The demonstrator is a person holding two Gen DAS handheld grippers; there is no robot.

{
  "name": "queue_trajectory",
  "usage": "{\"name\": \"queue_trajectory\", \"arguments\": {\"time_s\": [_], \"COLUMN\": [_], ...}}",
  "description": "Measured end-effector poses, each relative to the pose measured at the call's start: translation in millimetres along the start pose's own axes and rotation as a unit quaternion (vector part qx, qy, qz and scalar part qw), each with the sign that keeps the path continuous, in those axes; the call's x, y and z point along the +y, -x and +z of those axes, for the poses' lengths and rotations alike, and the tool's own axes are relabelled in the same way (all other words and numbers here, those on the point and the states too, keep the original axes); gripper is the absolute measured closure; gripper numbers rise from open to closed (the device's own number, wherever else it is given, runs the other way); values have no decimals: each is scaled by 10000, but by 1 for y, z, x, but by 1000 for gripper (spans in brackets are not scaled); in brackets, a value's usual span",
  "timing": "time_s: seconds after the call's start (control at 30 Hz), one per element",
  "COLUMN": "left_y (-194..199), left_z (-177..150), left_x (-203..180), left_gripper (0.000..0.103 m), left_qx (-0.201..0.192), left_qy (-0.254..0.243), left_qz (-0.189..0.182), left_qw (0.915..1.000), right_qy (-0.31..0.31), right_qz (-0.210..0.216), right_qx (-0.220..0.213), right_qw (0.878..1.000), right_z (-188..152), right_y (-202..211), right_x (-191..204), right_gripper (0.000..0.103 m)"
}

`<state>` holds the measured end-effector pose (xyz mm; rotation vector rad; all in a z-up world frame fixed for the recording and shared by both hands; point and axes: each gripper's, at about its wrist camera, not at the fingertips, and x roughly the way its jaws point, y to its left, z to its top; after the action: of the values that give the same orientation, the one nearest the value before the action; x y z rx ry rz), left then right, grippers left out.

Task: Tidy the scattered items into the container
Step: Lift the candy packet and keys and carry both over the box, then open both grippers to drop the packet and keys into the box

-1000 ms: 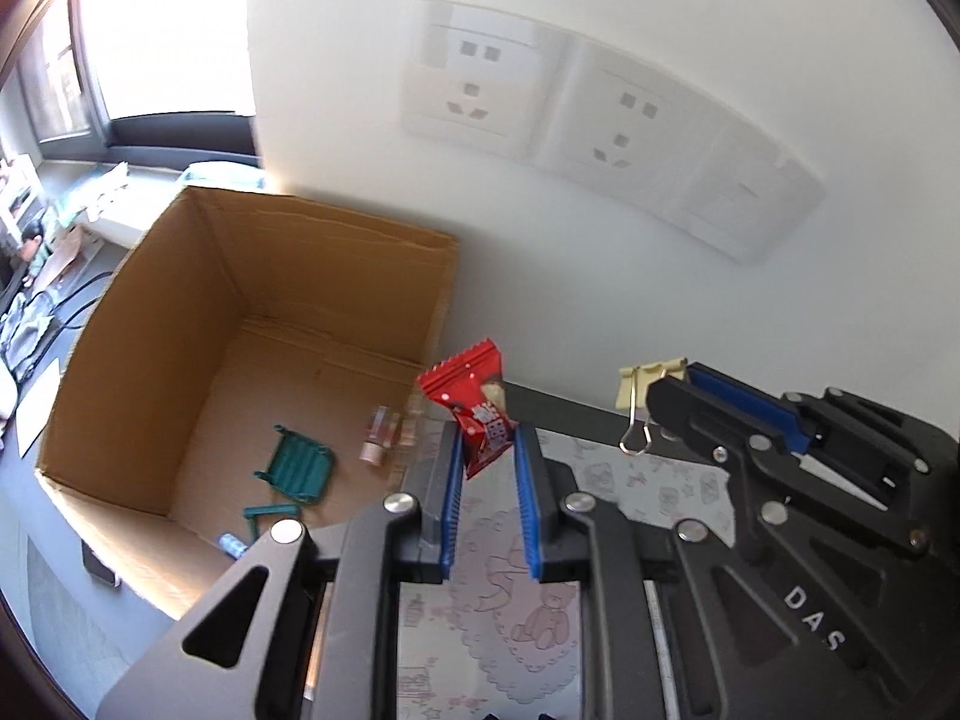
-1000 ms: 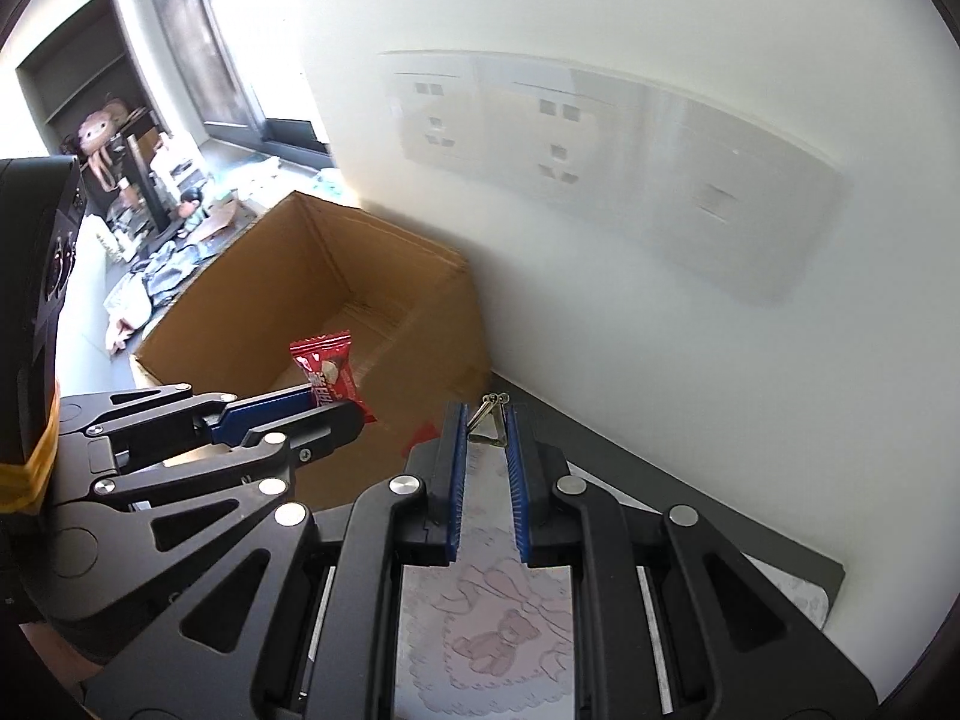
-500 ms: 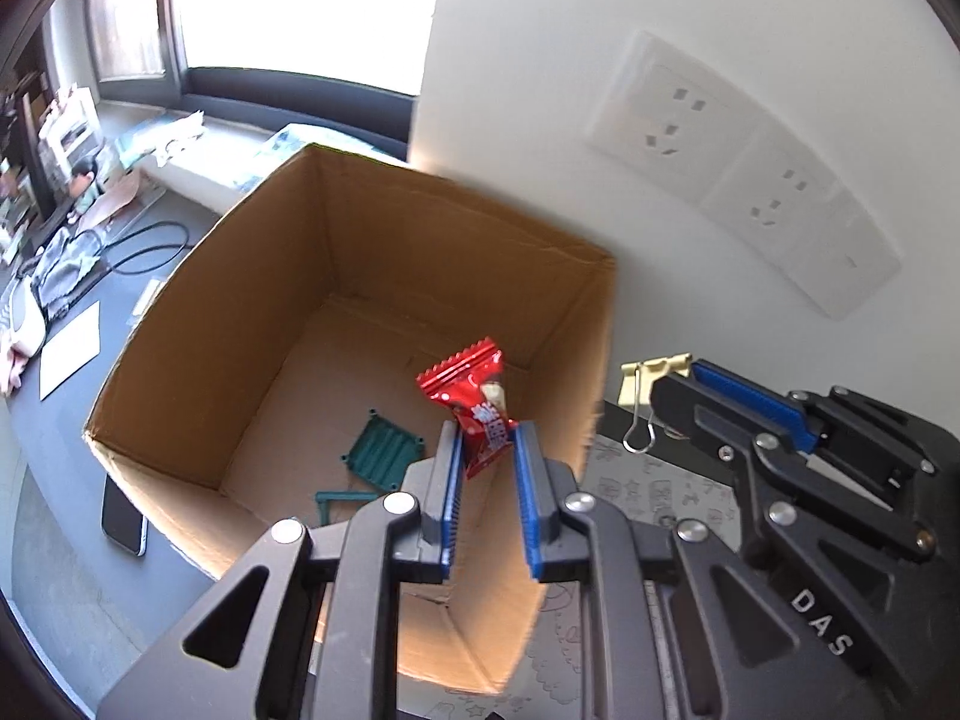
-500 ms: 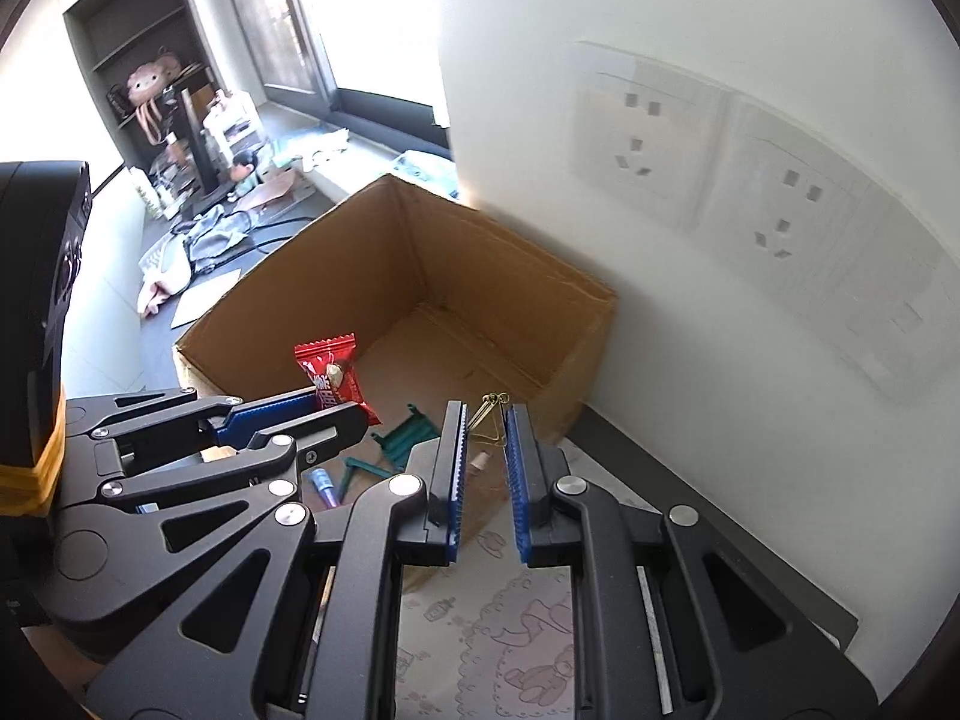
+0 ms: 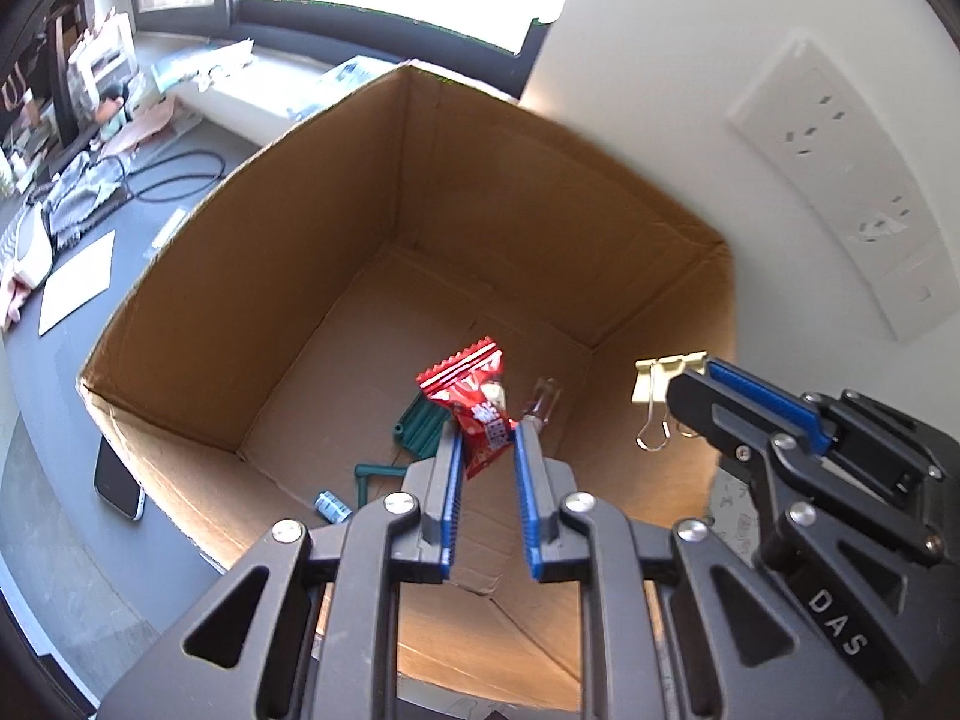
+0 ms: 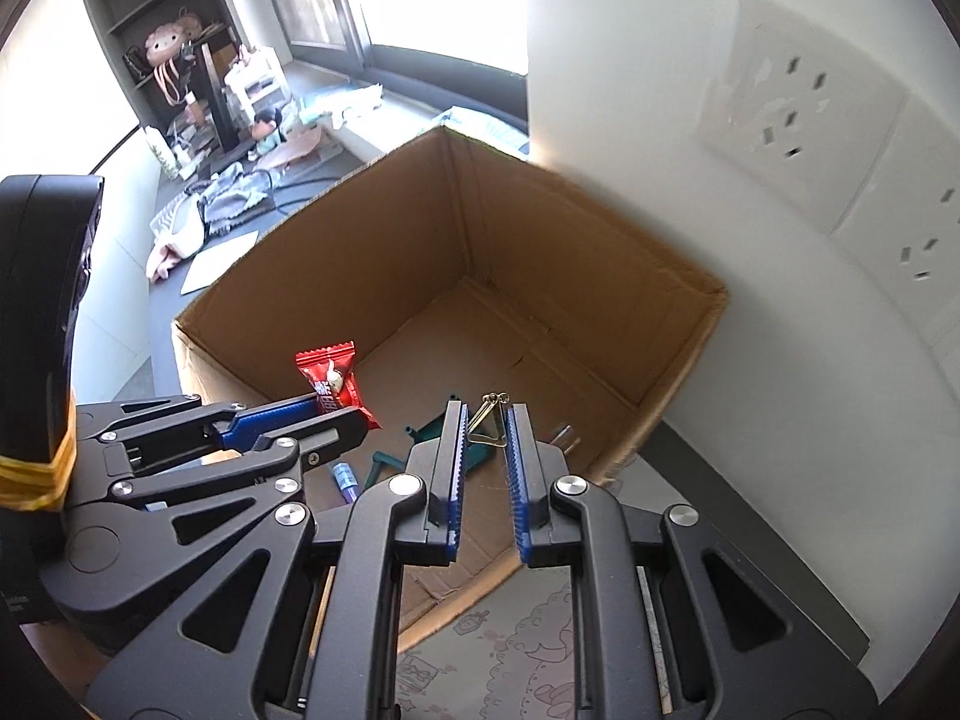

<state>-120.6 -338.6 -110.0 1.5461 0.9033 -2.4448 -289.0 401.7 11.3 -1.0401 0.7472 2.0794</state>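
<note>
Desk by socketed wall, cardboard box (image 5: 198,276) below: I am holding a red candy packet (image 5: 474,405) in the left tool (image 5: 486,450) and a binder clip (image 5: 657,387) in the right tool (image 6: 485,429), both pinched above the box, each risking snagging on release.

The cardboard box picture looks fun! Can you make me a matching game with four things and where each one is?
Things:
1. red candy packet
2. binder clip
3. green plastic piece
4. phone

Places:
A. on the cardboard box floor
B. held in the right gripper
C. on the desk outside the box
D. held in the left gripper

Pairs: 1-D, 2-B, 3-A, 4-C
</note>
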Motion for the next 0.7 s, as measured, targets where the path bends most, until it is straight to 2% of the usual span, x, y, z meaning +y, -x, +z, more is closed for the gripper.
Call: {"name": "queue_trajectory", "arguments": {"time_s": [0.53,0.7], "left_y": [-43,-49], "left_z": [0,-1], "left_x": [13,13], "left_gripper": [86,86], "left_qx": [466,560], "left_qy": [139,110], "left_qz": [97,123], "left_qw": [9988,9983], "right_qy": [139,152], "right_qz": [50,56], "right_qx": [571,633], "right_qw": [9983,9979], "right_z": [0,1], "right_y": [-56,-65], "right_x": [3,4], "right_gripper": [90,90]}}
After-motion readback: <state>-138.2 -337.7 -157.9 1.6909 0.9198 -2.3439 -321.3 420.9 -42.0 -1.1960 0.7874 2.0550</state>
